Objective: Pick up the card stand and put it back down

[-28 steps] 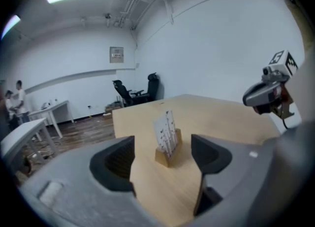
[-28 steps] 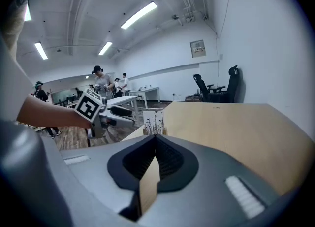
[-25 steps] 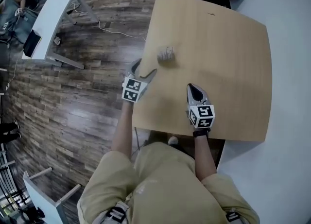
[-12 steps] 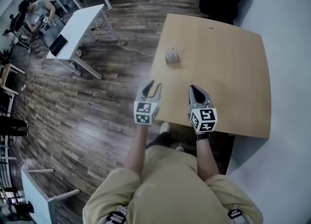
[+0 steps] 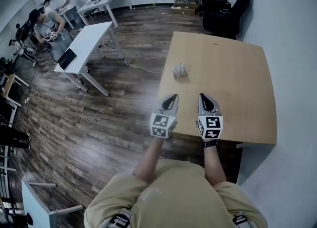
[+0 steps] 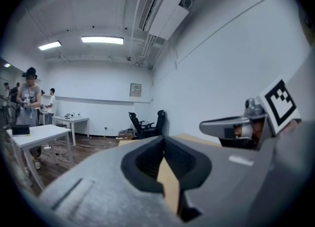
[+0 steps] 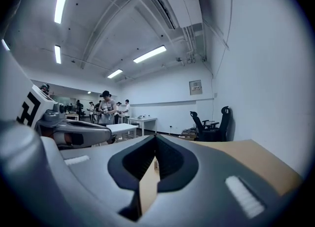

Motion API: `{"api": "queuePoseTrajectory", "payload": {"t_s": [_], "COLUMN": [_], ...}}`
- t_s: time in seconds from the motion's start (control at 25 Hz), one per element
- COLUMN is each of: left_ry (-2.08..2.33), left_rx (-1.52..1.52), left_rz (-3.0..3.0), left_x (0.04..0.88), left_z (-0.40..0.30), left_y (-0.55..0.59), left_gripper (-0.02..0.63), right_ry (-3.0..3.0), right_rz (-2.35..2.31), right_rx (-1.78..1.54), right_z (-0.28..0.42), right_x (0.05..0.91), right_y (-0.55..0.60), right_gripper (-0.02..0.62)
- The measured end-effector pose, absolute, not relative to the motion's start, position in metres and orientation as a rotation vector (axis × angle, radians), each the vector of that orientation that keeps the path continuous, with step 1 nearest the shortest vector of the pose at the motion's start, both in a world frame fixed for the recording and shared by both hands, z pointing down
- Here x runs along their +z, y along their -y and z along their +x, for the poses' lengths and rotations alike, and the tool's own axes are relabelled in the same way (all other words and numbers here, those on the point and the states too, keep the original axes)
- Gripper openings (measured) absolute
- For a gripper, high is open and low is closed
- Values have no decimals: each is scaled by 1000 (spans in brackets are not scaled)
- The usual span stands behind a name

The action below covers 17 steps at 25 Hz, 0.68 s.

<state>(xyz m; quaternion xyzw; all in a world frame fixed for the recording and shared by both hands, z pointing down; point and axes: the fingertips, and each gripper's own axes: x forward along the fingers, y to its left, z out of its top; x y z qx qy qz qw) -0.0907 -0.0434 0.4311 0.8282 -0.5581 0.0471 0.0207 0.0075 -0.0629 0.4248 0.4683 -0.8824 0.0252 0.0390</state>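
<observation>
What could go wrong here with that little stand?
The card stand sits near the table's left edge; a nudge might send it to the floor. The left gripper, whose jaws have just been closing on nothing, and the right gripper are shut and side by side; they could knock together.

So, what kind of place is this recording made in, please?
Probably an open office or lab workroom: a white desk with a laptop, black office chairs by the wall, and people working at more desks.
</observation>
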Motion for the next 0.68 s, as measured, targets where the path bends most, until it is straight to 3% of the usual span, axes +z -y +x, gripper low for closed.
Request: {"api": "queuePoseTrajectory", "payload": {"t_s": [0.44, 0.68], "left_ry": [1798, 1751], "left_rx": [124, 200], "left_rz": [2470, 2370], "left_x": [456, 517], "left_z": [-147, -162], "left_y": [28, 16], "left_gripper": [2, 2], "right_ry": [2728, 2511], "right_rz": [1381, 1200], "right_rx": [33, 205], "right_z": [-55, -74], "right_x": [424, 466], "right_y": [55, 56], "right_gripper": [3, 5]}}
